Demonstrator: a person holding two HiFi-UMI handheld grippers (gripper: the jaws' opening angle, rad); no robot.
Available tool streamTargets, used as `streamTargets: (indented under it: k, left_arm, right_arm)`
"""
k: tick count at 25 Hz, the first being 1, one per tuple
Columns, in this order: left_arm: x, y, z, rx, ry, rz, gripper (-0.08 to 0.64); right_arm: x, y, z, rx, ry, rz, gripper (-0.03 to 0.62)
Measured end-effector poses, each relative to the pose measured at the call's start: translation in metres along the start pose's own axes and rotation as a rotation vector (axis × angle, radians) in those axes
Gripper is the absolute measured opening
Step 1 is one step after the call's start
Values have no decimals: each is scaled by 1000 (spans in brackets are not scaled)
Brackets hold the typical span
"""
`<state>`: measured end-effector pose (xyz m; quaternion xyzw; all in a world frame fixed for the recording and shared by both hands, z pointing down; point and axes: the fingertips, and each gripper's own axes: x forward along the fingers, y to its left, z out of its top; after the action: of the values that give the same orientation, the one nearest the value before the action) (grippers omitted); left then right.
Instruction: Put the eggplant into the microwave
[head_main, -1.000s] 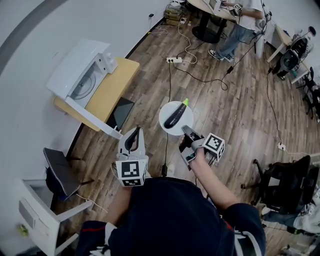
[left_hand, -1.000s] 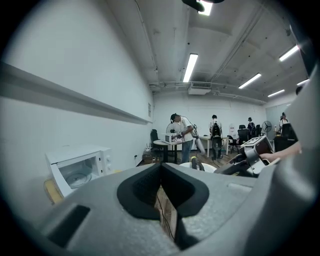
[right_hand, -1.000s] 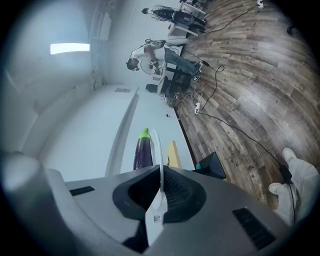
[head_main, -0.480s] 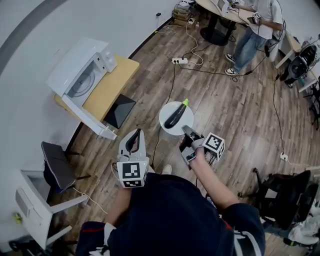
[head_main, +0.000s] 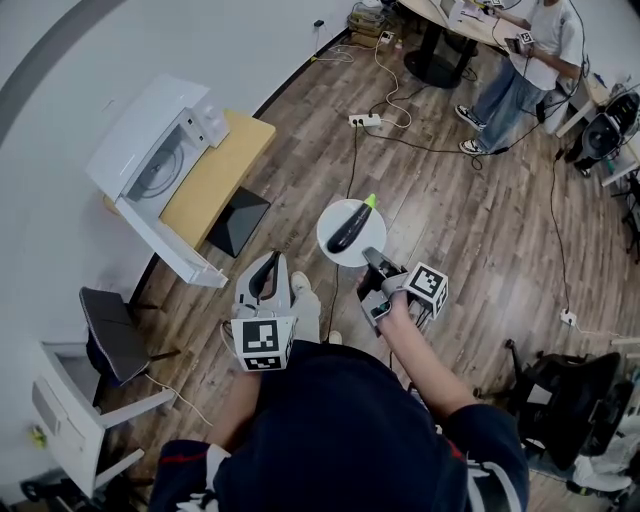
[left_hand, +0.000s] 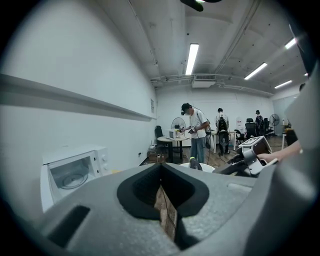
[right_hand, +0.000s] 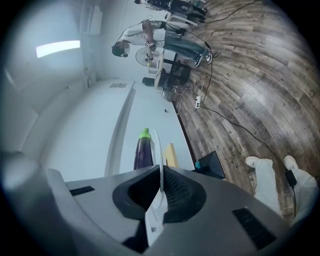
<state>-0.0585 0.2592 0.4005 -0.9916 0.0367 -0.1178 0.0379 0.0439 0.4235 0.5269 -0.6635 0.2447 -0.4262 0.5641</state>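
Far left: a dark-seated chair (head_main: 112, 338) and a white cabinet (head_main: 70, 425) sit tight against the wall.
Microwave: a white boxy microwave (head_main: 150, 150) sits on a light wooden table (head_main: 220, 170), and its white door (head_main: 165, 240) is wide open, jutting past the table's edge.
In the way: a flat black square panel (head_main: 238, 220) lies on the plank floor just beside the table, between the microwave and the grippers.
Left gripper: the left gripper (head_main: 270, 258) is clenched on nothing, pointing towards that panel.
Eggplant: the dark purple eggplant with a green stem (head_main: 347, 232) lies on a round white plate (head_main: 370, 243) held in the air, well apart from the microwave.
Right gripper: the right gripper (head_main: 368, 256) is clamped on the plate's near rim.
Floor ahead: a white power strip (head_main: 365, 120) trails cables, one running under the plate.
Far right: a standing person (head_main: 520, 60), and nearer, a black office chair (head_main: 560, 390).
Open room: bare planks between plate and table.
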Motion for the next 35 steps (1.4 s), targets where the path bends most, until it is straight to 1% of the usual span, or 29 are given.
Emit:
streamTargets:
  k: [4,10,16,18,22,28,35]
  left_arm:
    - [21,12,0,-15,6,7,15]
    - [64,39,18,-50,-12,5,15]
    - [103,80,26,-34,2,34,15]
    - [116,95,29,-35,9,40,15]
    - [137,124,34,-31,16,54,15]
    - [164,167,48,-34,1,90,15]
    - [173,217,46,-63,-4,139,15]
  right_arm:
    - [23,5,11,2,8,0,20]
    - [76,19,27,-5,25,-14,20]
    - [135,42,39,-12,56,4,20]
    - [154,50,42,-14,63,-2,20]
    - [189,65,42,-21,81,-17,20]
    - [242,88,42,-43,116,-15,20]
    - [304,108,18,-76,185,-4,20]
